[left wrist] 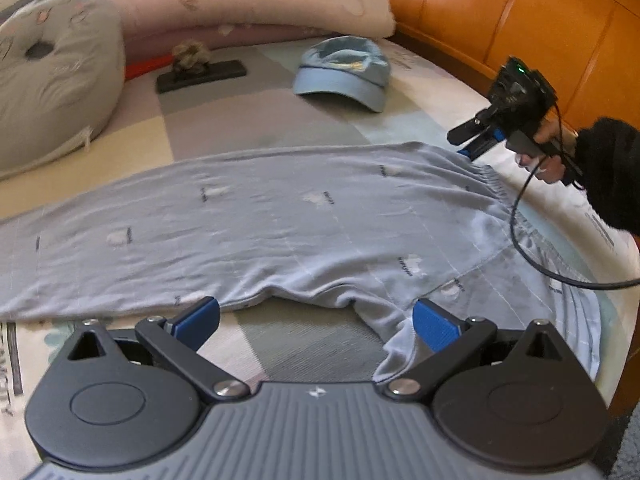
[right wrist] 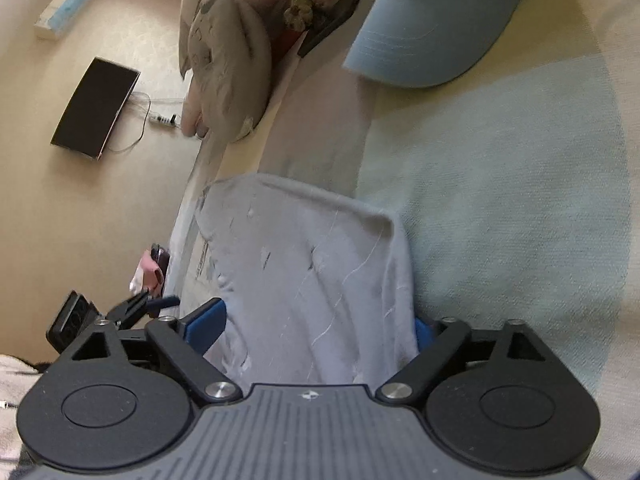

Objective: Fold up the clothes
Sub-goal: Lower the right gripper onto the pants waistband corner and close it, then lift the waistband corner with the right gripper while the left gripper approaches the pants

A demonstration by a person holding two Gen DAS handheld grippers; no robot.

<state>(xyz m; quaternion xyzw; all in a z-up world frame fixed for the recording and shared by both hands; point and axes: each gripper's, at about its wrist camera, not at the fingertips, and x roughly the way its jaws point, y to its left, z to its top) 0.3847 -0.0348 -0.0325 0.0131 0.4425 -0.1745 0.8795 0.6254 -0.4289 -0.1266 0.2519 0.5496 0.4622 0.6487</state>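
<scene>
Bedding in pale patchwork squares [left wrist: 224, 116] carries pale blue-grey printed trousers [left wrist: 256, 216] laid flat along its near edge. Light blue cotton cap [left wrist: 344, 72] lies well apart beyond them. Right gripper [right wrist: 320, 326] straddles the waistband, jaws apart; left gripper [left wrist: 316, 320] stands released at the trousers' near edge.

left tool [left wrist: 316, 320]: jaws wide apart | right tool [right wrist: 320, 324]: jaws spread wide
</scene>
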